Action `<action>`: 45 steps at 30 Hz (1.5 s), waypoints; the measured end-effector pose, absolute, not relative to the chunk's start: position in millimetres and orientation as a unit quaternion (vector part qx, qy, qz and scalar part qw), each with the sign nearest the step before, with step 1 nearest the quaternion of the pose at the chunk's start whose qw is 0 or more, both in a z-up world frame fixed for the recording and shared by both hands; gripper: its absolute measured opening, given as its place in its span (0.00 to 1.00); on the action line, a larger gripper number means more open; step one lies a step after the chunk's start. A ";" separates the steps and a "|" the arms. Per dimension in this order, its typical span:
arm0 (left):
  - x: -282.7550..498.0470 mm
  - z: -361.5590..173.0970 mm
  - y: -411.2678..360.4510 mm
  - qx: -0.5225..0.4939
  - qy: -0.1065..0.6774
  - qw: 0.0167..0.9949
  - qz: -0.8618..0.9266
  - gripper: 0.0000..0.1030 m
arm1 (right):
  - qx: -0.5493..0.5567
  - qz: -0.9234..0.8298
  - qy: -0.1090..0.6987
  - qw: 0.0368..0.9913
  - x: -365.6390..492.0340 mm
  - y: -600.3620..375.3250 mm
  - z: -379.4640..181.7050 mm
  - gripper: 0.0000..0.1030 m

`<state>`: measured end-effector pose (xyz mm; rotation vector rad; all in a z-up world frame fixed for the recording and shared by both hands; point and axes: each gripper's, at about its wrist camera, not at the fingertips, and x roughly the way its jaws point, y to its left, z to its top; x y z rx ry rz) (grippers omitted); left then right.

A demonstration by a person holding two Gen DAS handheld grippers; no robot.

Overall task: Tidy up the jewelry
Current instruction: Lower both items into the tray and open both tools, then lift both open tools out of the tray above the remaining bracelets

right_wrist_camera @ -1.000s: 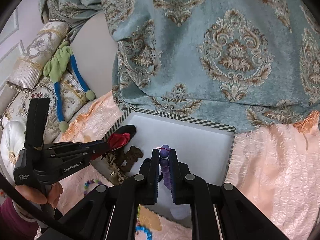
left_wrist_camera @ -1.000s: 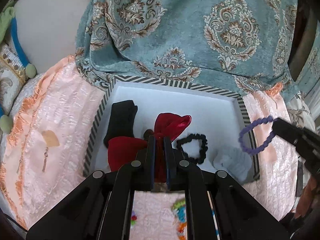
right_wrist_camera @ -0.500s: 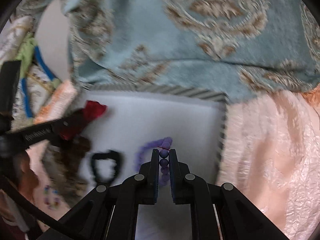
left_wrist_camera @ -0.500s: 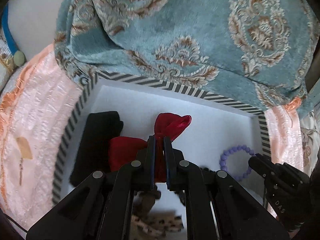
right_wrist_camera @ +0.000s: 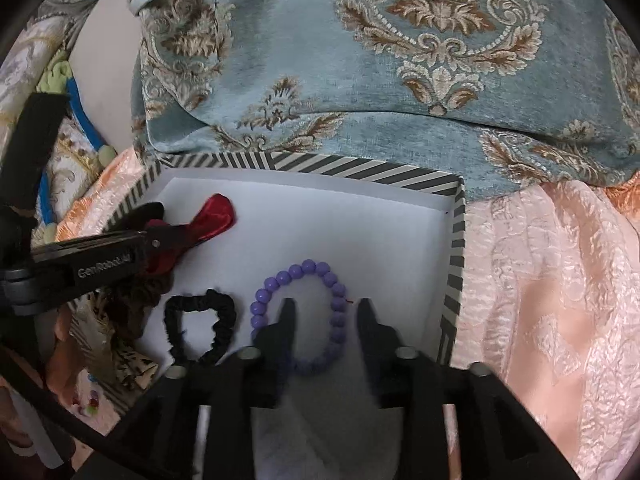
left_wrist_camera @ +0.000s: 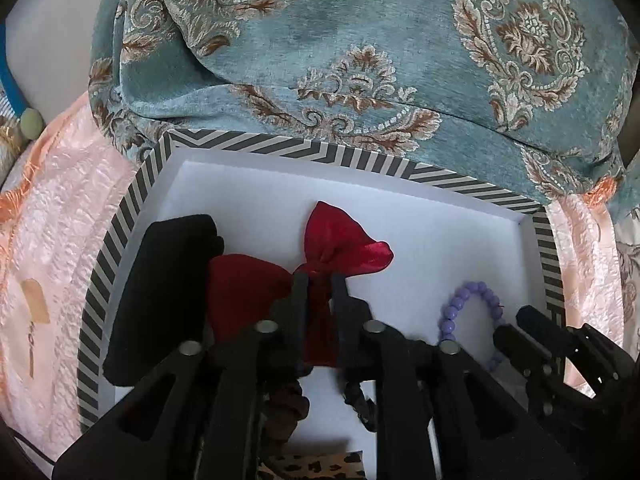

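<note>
Purple bead bracelet (right_wrist_camera: 304,316) lies between the spread right hand-held gripper (right_wrist_camera: 326,308).

Both grippers are matte black plastic. The left gripper (left_wrist_camera: 320,280) has flat narrow fingers, round silver screw heads, and white "GenRobot.AI" lettering along its side. The right gripper (right_wrist_camera: 326,312) has pointed fingertips and matching silver screws.

Bare white box floor (right_wrist_camera: 360,232) lies beyond the purple bracelet (right_wrist_camera: 304,312), striped wall (right_wrist_camera: 454,256) alongside.
</note>
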<state>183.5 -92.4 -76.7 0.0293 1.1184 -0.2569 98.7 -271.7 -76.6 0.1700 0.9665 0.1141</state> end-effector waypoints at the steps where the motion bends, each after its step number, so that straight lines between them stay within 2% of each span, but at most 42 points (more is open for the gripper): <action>1: 181.6 -75.2 -91.8 0.012 0.527 0.841 -0.123 0.29 | 0.087 0.056 0.462 0.881 94.8 -272.9 -74.3 0.33; 2: 178.7 -72.4 -90.4 0.009 0.523 0.843 -0.125 0.36 | 0.088 0.057 0.461 0.881 93.0 -272.4 -73.2 0.33; 6: 167.1 -61.5 -84.0 0.003 0.516 0.848 -0.123 0.38 | 0.097 0.056 0.450 0.886 77.9 -271.7 -61.4 0.33; 10: 147.8 -48.2 -78.1 0.010 0.508 0.853 -0.121 0.38 | 0.100 0.058 0.439 0.891 58.5 -265.5 -45.2 0.34; 14: 120.6 -32.2 -69.1 0.014 0.495 0.862 -0.113 0.38 | 0.103 0.059 0.425 0.898 37.3 -253.5 -29.8 0.43; 30: 17.9 8.1 -39.7 0.030 0.441 0.893 -0.084 0.38 | 0.092 0.030 0.408 0.908 -32.0 -229.3 -0.4 0.45; 33: 4.2 13.4 -36.7 0.035 0.431 0.898 -0.081 0.38 | 0.091 0.024 0.404 0.910 -42.6 -229.7 4.3 0.54; 45: -45.1 33.2 -18.5 0.028 0.401 0.913 -0.075 0.39 | 0.076 0.039 0.382 0.920 -83.1 -214.1 29.1 0.55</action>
